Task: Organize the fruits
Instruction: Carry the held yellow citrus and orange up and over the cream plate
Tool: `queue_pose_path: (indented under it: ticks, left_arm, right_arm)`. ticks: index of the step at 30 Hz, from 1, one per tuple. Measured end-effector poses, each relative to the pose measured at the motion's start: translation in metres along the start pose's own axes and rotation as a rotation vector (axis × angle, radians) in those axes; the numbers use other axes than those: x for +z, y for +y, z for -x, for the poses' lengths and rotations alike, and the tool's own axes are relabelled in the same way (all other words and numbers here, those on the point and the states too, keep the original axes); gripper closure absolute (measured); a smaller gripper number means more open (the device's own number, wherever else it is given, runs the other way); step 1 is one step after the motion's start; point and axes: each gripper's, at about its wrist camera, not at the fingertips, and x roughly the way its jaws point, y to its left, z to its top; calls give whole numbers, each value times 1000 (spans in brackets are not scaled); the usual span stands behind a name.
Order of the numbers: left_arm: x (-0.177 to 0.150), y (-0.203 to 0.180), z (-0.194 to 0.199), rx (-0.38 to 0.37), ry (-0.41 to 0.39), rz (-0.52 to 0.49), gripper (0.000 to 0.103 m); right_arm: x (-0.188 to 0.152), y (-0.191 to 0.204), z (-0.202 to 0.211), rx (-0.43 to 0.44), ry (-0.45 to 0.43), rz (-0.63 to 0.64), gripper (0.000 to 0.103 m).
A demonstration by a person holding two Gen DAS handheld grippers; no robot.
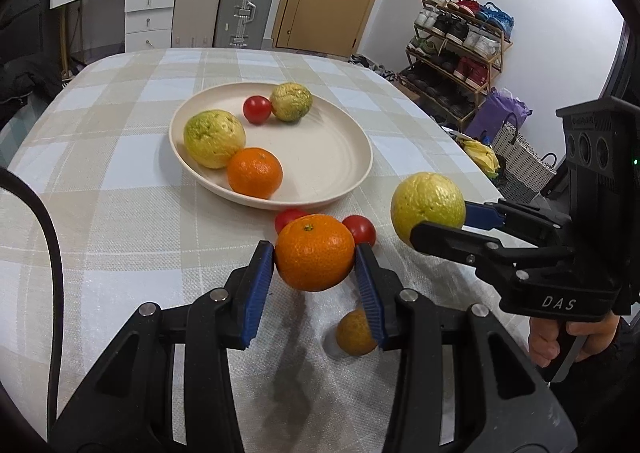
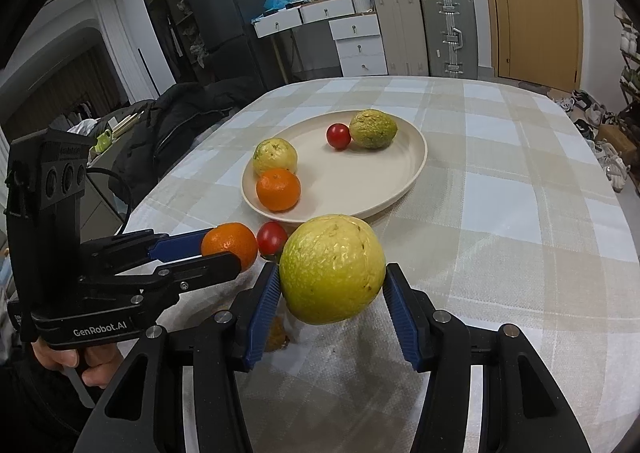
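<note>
Two sets of tongs hung above a worktop (image 1: 120, 221) draped in a pale checked cloth, each pinching one fruit clear of the surface. The cream plate (image 1: 344, 157) sat near the middle and looked to be the collecting place, since it held two green-yellow guavas, a tangerine (image 1: 255, 172) and a small red tomato (image 1: 257, 109).

The right tongs (image 2: 332, 293) gripped a large yellow-green guava (image 2: 332, 269) between blue pads, held just short of the plate's near rim, probably ready to go in. The left tongs (image 1: 315, 273) clamped an orange tangerine (image 1: 315, 252) across its widest part, which kept it from slipping. Both fruits seemed lifted for transfer, though neither had reached the plate.

Two tomatoes (image 1: 360, 229) lay on the cloth just before the rim, behind the held tangerine, and a smaller brownish-orange fruit (image 1: 354, 333) rested nearer the camera under the left tongs; these appeared to be waiting.

"DAS" read on the right tool's body in the left view, and "GenRobot.AI" on the left tool's in the right view.
</note>
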Motion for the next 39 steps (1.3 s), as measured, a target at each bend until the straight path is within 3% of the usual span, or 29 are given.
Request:
queue_pose_path:
  ticks: [16,24,39]
  left_arm:
    - [14,6,25,86,-97,-23,64]
    - [27,9,27,101,-120,-16,64]
    - [55,8,18,130,-143,-31,64]
  right_arm:
    - [6,-4,6,18,-46,-24,49]
    - [17,-4,15,7,-106,-18,49]
    - [41,-11,8,2,-127,-26,49]
